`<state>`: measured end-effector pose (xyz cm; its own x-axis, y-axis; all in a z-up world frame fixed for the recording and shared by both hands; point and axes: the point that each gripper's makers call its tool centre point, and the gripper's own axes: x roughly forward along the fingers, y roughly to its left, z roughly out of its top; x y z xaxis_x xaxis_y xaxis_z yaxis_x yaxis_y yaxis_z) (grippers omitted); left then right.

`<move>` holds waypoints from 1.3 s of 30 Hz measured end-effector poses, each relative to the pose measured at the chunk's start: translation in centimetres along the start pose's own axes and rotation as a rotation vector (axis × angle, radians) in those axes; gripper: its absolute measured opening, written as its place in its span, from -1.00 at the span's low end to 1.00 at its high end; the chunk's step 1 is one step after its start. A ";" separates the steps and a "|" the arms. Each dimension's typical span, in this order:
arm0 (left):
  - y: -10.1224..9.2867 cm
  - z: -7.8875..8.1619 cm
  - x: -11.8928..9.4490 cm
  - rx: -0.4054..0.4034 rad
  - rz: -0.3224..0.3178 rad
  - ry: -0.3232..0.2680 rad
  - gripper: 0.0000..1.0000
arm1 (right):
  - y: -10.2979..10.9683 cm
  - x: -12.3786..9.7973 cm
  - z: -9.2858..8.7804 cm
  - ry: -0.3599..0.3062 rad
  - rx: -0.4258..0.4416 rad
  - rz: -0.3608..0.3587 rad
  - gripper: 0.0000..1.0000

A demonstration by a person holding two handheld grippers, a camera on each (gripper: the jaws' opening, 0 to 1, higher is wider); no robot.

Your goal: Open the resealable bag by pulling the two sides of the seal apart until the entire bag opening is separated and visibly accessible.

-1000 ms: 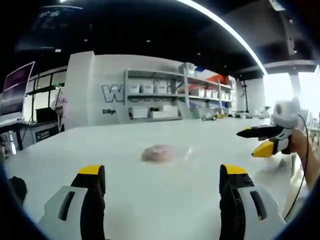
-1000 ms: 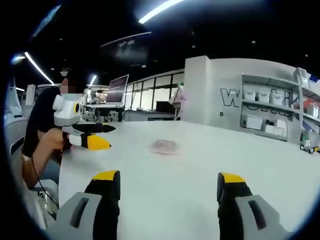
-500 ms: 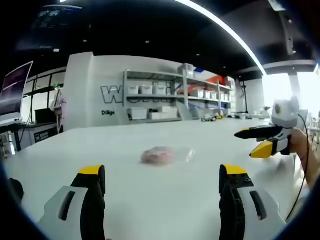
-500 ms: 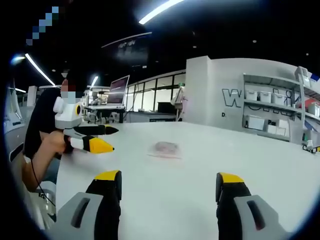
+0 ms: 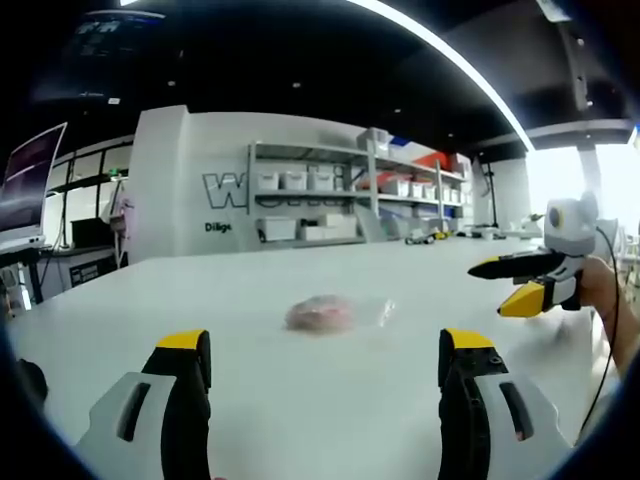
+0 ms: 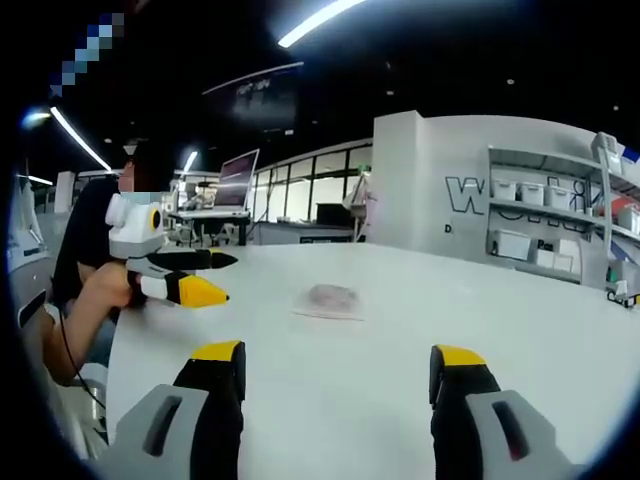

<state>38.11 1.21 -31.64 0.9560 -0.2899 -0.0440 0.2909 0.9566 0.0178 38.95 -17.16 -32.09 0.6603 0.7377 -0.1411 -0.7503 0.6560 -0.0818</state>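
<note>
My left tool [image 5: 325,350] sits at the bottom of the left gripper view with its yellow-tipped jaws spread wide apart and nothing between them. Just past the gap, near the middle of the frame, I see the resealable bag [image 5: 335,313] lying flat on the white desk [image 5: 250,290], a pinkish lump inside it and clear film trailing toward the right. At the right edge of that frame my right tool [image 5: 522,285] hangs above the desk, held by a hand [image 5: 600,285], well apart from the bag.

In the right gripper view my right tool [image 6: 335,352] also rises from the bottom of the frame with jaws wide apart and empty. The bag [image 6: 330,298] lies just above frame centre, slightly left, flat on the desk [image 6: 480,310]. The left tool [image 6: 205,277] comes in at the left of the frame, jaws parted, pointing toward the bag without touching it.

Beyond the desk, at the upper right of both frames, stand shelves [image 5: 320,200] with white bins against a white wall bearing large letters.
</note>
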 end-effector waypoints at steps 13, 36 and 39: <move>-0.2 -0.2 0.4 0.005 -0.006 0.011 0.87 | -0.2 0.4 0.2 0.002 -0.016 0.006 0.48; -0.3 -0.4 1.6 0.025 0.000 0.019 0.84 | 0.1 1.3 0.1 0.011 -0.023 0.033 0.39; -0.4 -0.4 1.8 0.027 0.001 0.018 0.84 | 0.2 1.4 0.1 0.013 -0.025 0.036 0.39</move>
<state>39.66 0.35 -32.15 0.9557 -0.2878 -0.0623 0.2908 0.9558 0.0446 39.69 -15.99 -32.19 0.6323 0.7587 -0.1568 -0.7744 0.6245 -0.1013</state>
